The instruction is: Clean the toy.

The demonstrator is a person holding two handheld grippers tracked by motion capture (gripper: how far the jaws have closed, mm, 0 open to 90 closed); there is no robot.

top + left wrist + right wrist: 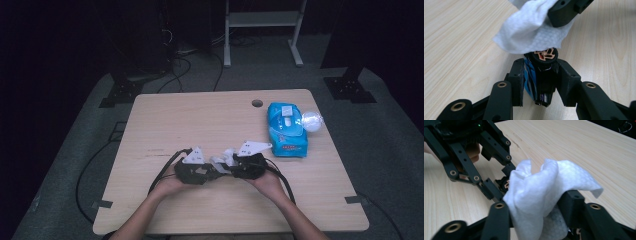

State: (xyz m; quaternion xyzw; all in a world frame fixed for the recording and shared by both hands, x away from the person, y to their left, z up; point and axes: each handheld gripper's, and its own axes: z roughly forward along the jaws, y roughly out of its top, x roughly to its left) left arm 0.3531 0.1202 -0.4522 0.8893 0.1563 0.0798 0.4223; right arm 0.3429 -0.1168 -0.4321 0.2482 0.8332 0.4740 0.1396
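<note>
- Wooden table (165, 120), pale grain, with one round cable hole near the far edge. Both hands work close to the near edge, at its middle.
- Blue wipes pack (286, 130) lies flat at the far right of the table, well apart from the hands; a crumpled clear wrapper (312, 120) touches its right side.
- Left gripper (543, 75): jaws drawn in on a small dark toy car (543, 80), pads pressing both flanks, blue side panel against one pad. The car stands nose-up between them, a black wheel with copper spokes (545, 54) on top.
- Right gripper (537, 212): jaws stand partly open with a bunched white wet wipe (541, 192) between them. The cloth fills the gap and hides the pad faces, so whether they grip it firmly is hard to tell; it looks held.
- Wipe is draped against the top of the car, just over the wheel, in the left gripper view.
- Handling, the car: small, rigid, light, glossy, likely slippery when damp. Best clamped across the flat sides, as now, not on the wheels, which would probably roll.
- Handling, the wipe: soft, limp, moist, no shape of its own. Take a thick bunched fold deep in the jaws; a single edge would probably slip out.
</note>
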